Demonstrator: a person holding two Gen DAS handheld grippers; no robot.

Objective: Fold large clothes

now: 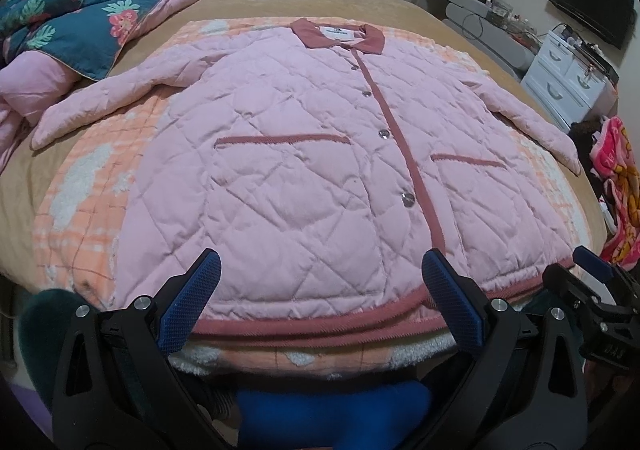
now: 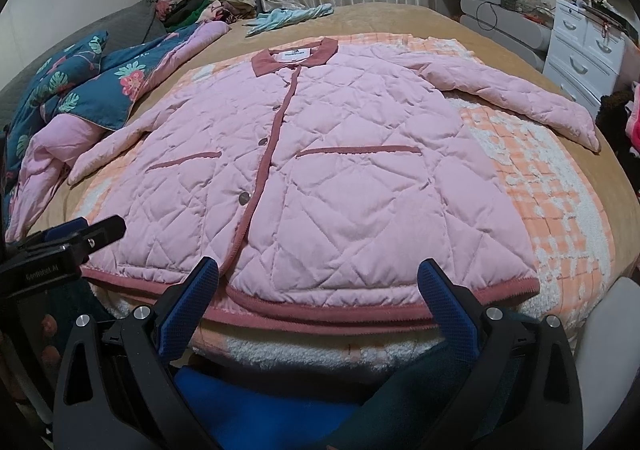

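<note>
The pink quilted jacket (image 1: 304, 169) lies face up and buttoned, spread flat on an orange checked blanket (image 1: 80, 209) over the bed (image 1: 280, 5). Its collar (image 1: 340, 34) points away from the person, its hem (image 1: 320, 324) runs along the near edge, and both sleeves reach out to the sides. No fold shows yet, so the task looks to be at its start.

The left tool (image 1: 320, 302) hovers over the hem with its blue pads spread wide, holding nothing. The right tool (image 2: 318, 300) hangs likewise over the hem on its own side, jaws apart and empty.

A sensible first fold would bring a sleeve (image 2: 516, 99) and side panel in toward the button line. The padding is thick and springy, so each tool should pinch both layers deeply at an edge, lift enough to clear the surface, and lay the panel down without dragging the blanket beneath. A floral duvet (image 1: 80, 21) is bunched beside the left sleeve, well clear of the body.
</note>
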